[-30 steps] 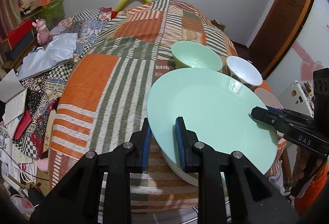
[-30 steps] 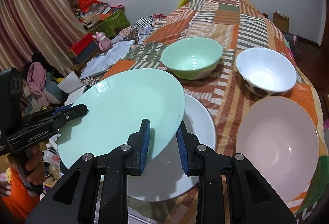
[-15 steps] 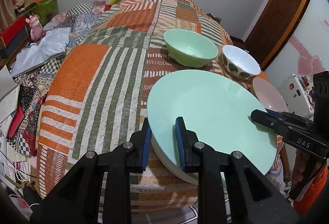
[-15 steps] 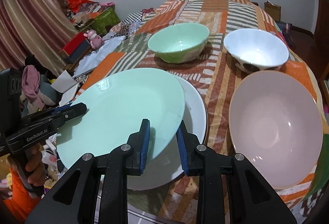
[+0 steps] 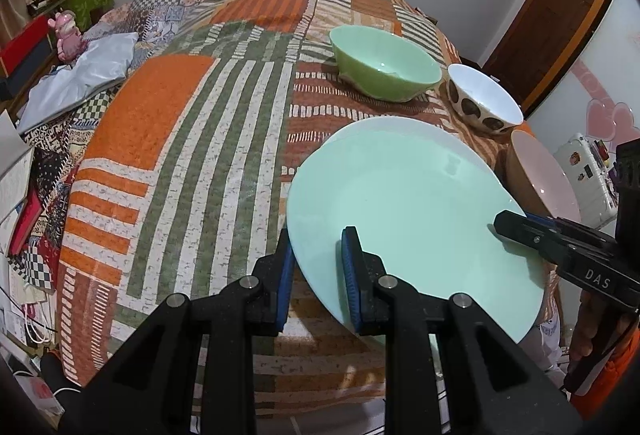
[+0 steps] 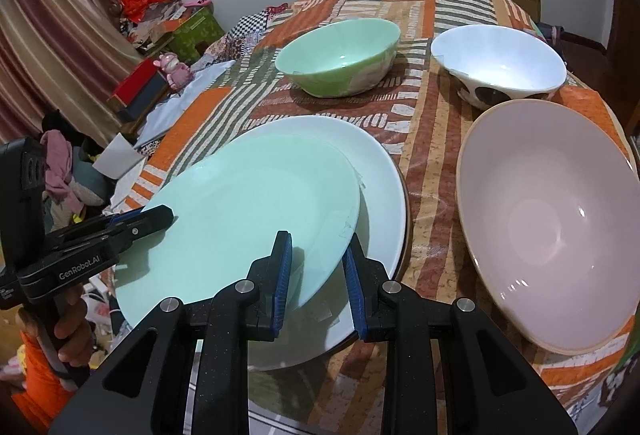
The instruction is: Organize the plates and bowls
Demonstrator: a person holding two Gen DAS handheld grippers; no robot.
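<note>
Both claws, left claw and right claw, clamp one mint plate; two plates, three bowls.

Black two-finger left gripper with blue pads, silver screws, right gripper alike, white lettering, orange sleeve

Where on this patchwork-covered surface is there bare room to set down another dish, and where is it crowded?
Free: the wide striped stretch of cloth left of the mint plate and green bowl. Crowded: the right side, where the spotted bowl, pink bowl and white plate sit close together.
</note>
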